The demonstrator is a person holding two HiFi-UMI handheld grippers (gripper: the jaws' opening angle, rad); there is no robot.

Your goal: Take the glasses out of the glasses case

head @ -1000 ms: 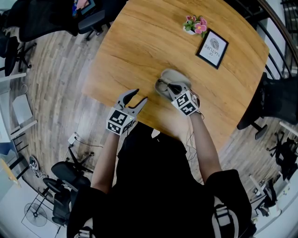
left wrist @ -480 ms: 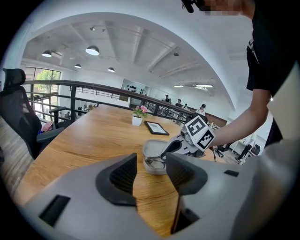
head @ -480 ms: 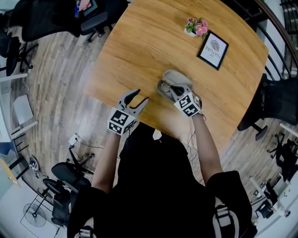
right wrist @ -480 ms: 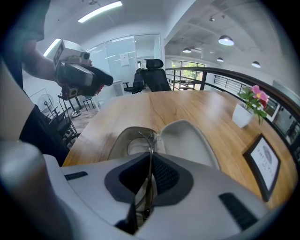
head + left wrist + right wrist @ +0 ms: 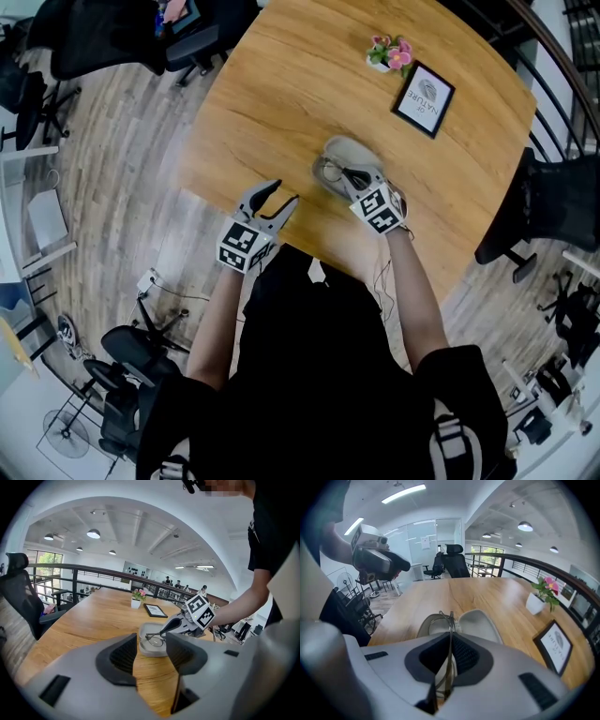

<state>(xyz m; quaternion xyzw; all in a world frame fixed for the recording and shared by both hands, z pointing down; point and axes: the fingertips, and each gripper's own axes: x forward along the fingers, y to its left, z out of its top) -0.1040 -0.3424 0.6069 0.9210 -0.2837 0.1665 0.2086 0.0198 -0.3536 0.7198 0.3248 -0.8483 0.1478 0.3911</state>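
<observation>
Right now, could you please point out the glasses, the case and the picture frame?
glasses (image 5: 154, 640), left gripper view, a lens
case (image 5: 153, 651), left gripper view, near wall
picture frame (image 5: 424, 97), head view, its middle

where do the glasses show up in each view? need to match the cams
Head view: glasses in the open glasses case at table centre, at the right gripper tips.
Left gripper view: glasses mid-frame in the case, beyond the left gripper's parted jaws.
Right gripper view: glasses edge-on, pinched between the jaws, lower centre.
Shared landmark: potted pink flower.
</observation>
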